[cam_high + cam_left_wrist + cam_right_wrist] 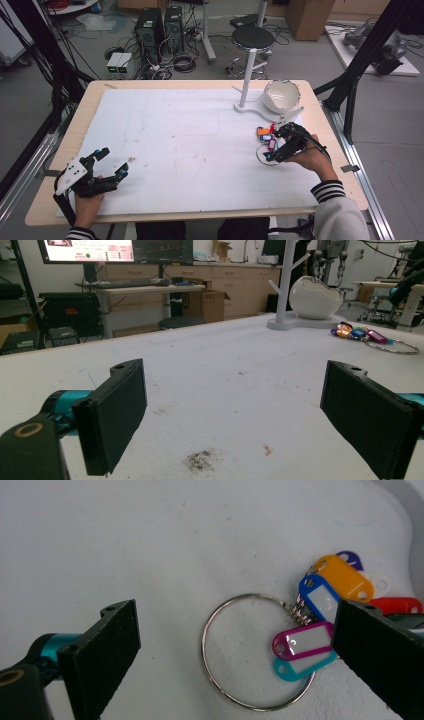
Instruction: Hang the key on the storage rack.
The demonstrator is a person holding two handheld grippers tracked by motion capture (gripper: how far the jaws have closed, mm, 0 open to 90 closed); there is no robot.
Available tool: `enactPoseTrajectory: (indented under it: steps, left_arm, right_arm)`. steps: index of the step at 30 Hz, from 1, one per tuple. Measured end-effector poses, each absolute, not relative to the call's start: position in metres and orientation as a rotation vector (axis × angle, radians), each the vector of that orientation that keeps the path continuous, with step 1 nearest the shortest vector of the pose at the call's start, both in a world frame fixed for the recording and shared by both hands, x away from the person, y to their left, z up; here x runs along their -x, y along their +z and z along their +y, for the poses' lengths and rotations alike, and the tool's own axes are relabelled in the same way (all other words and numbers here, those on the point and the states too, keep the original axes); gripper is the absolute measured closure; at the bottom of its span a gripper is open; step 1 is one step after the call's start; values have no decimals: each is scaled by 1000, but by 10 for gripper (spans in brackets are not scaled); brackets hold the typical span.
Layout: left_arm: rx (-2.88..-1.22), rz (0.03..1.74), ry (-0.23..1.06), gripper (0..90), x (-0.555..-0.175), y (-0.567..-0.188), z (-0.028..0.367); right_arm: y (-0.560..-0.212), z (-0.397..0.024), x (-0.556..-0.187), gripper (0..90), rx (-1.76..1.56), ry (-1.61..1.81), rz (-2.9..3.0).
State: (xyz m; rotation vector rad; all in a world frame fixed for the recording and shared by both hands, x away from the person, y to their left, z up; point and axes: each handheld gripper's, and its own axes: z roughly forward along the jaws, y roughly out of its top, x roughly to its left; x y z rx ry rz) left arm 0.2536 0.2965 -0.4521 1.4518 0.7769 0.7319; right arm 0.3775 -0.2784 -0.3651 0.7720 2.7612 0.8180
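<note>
A metal key ring (255, 652) lies flat on the white mat (190, 145), carrying several coloured plastic tags: pink (302, 641), teal, blue, orange (345, 577) and red. In the high view the bunch (266, 136) sits at the mat's right side. My right gripper (237, 630) hovers open just over it, one jaw on each side of the ring; the same gripper (276, 145) is held by a hand with a striped cuff. My left gripper (112, 162) rests open at the near left corner, holding nothing. Its own view has that gripper (240, 405) facing the ring (372, 337) far off.
A white bowl (281, 96) sits on the base of a white branched stand (248, 70) at the far right of the table. A dark smudge (200, 460) marks the mat near my left gripper. Beyond the table stand a stool (252, 37), computer towers and cables.
</note>
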Motion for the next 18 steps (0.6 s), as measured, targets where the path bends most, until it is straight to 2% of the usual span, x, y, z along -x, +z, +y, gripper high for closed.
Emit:
enactPoseTrajectory:
  steps: [18]
  left_arm:
    - [-1451,774,734,117,-254,-452,297]
  right_arm:
    - [-383,-253,-387,77,-716,497,2925]
